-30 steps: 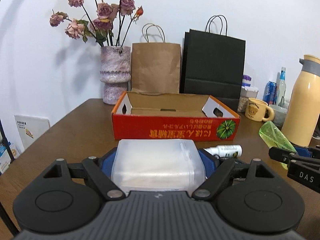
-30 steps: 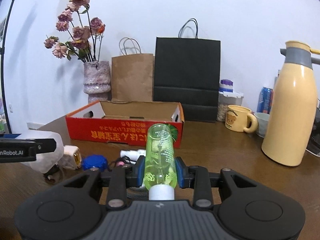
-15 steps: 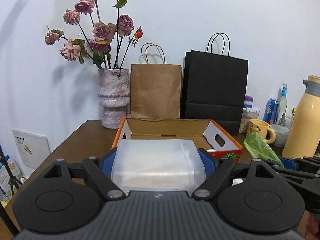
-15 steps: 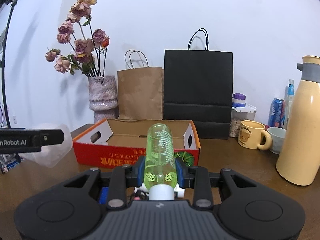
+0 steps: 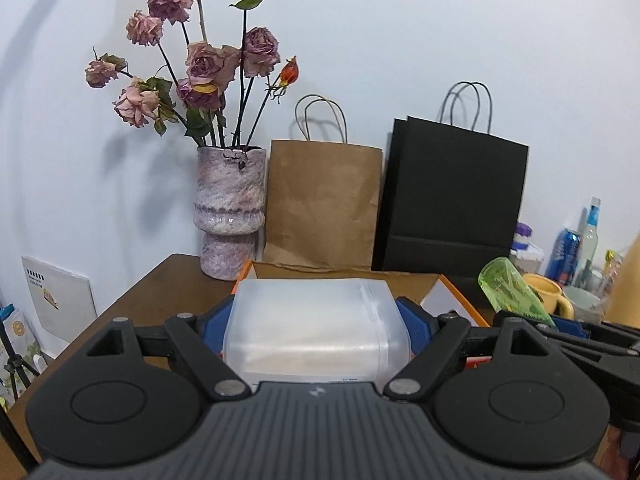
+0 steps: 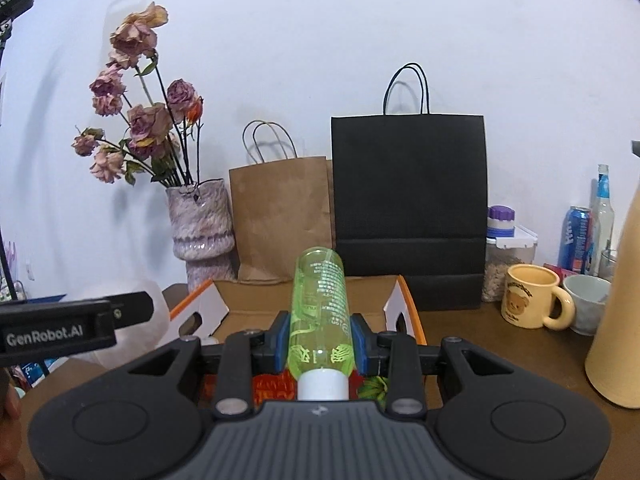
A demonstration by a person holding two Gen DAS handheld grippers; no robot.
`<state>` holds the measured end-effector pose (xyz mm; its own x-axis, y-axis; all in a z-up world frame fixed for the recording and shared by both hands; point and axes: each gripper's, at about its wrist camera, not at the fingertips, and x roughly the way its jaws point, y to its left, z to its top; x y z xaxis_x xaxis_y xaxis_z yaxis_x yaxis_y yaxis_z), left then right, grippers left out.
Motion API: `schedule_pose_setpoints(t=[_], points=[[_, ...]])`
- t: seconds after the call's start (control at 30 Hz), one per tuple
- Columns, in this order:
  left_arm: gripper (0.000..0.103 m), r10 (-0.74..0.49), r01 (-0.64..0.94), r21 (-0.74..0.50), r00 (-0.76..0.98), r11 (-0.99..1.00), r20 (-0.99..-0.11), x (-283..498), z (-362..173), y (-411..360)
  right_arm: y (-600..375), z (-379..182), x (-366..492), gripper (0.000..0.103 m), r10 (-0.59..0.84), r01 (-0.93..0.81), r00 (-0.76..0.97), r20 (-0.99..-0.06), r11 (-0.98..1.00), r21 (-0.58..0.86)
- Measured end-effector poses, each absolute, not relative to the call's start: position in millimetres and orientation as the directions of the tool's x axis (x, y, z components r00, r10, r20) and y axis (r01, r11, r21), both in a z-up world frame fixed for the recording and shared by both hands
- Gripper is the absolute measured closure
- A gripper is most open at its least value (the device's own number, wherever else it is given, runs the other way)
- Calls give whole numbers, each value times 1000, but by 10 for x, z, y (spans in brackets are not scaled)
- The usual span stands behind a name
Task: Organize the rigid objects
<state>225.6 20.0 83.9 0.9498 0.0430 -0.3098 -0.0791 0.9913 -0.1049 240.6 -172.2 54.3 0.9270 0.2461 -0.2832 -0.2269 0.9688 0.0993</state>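
We carry a frosted translucent plastic box point(image 5: 316, 328) in our left claw point(image 5: 316, 322) and a green transparent bottle point(image 6: 322, 312) in our right claw point(image 6: 320, 338), both clenched, above the open red cardboard tray point(image 6: 408, 300), so neither is placed yet.

Brown wooden table point(image 6: 500, 344), cardboard box point(image 6: 404, 300), vase point(image 5: 230, 208), mug point(image 6: 528, 300)

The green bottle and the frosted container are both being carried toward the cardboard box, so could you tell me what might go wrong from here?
1. The green bottle is pinched near its white cap end by the right claw, with most of its length sticking forward; it could pivot or slip.
2. The two claws sit close together, so the bottle could bump the frosted container in the left claw.
3. Either item could catch the cardboard box wall.
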Motion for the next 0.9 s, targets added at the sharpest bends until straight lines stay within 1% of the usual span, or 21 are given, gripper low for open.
schedule_pose_setpoints(t=[0.23, 0.47, 0.9], points=[[19, 73, -112, -116, 952, 987, -298, 2587, 879, 245, -1657, 588, 2774, 73, 259, -235, 923, -284, 965, 115], [19, 84, -128, -115, 940, 985, -330, 3004, 835, 275, -1643, 591, 3197, 73, 263, -235, 916, -302, 964, 124], [19, 116, -157, -77, 917, 985, -382, 3556, 661, 308, -1441, 461, 3799, 73, 270, -249, 884, -383, 963, 103]])
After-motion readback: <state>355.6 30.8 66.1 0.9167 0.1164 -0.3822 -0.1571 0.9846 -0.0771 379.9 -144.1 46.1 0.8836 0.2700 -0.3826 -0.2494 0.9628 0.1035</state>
